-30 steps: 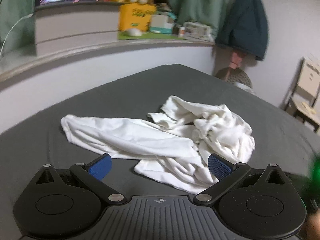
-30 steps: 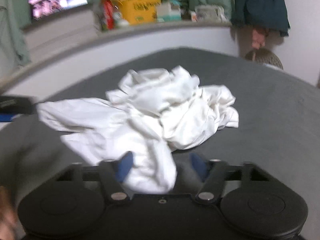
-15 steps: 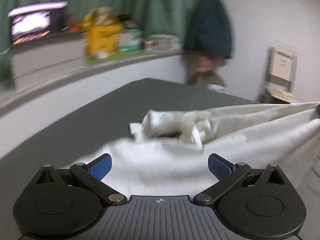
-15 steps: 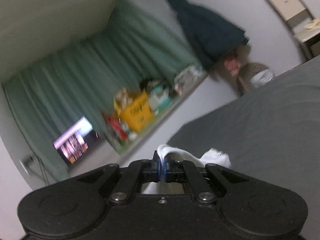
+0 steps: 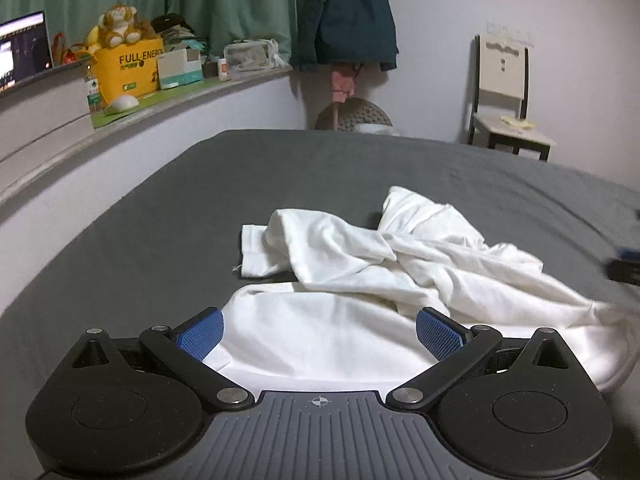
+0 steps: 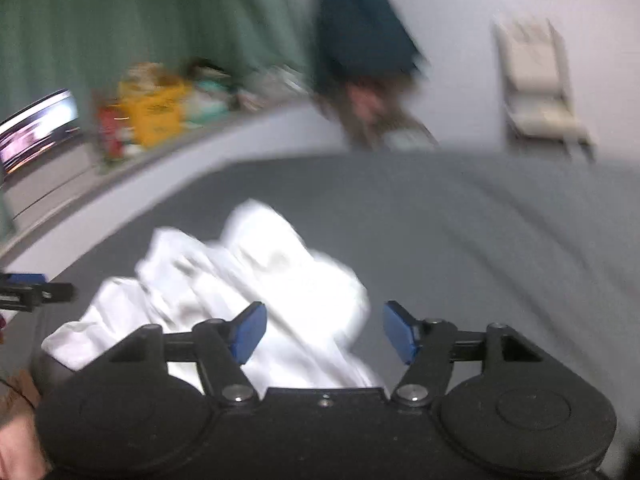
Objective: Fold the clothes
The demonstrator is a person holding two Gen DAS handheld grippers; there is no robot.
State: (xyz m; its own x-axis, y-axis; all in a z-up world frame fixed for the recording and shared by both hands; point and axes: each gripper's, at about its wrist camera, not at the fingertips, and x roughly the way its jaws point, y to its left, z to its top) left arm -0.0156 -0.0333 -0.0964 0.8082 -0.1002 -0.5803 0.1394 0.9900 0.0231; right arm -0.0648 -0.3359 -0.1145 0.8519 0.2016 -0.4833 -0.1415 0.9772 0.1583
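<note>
One white garment (image 5: pixel 360 280) lies crumpled on the bed's grey sheet (image 5: pixel 280 168), bunched in loose folds with one hemmed end sticking out flat toward the ledge side. The left gripper (image 5: pixel 319 334) has its two blue-padded fingers spread wide, the near edge of the cloth lying between them and gripped by neither. The right gripper (image 6: pixel 323 330), seen through heavy motion blur, is likewise spread apart, its two blue pads clear of the fabric with the garment's edge under and between them. On the ledge (image 5: pixel 160 96) stand one yellow box (image 5: pixel 128 68) with one plush toy (image 5: pixel 116 26) on top, and one lit screen (image 5: pixel 22 50). One dark jacket (image 5: pixel 348 16) hangs on the wall; one chair (image 5: pixel 506 92) stands beyond the bed.
</note>
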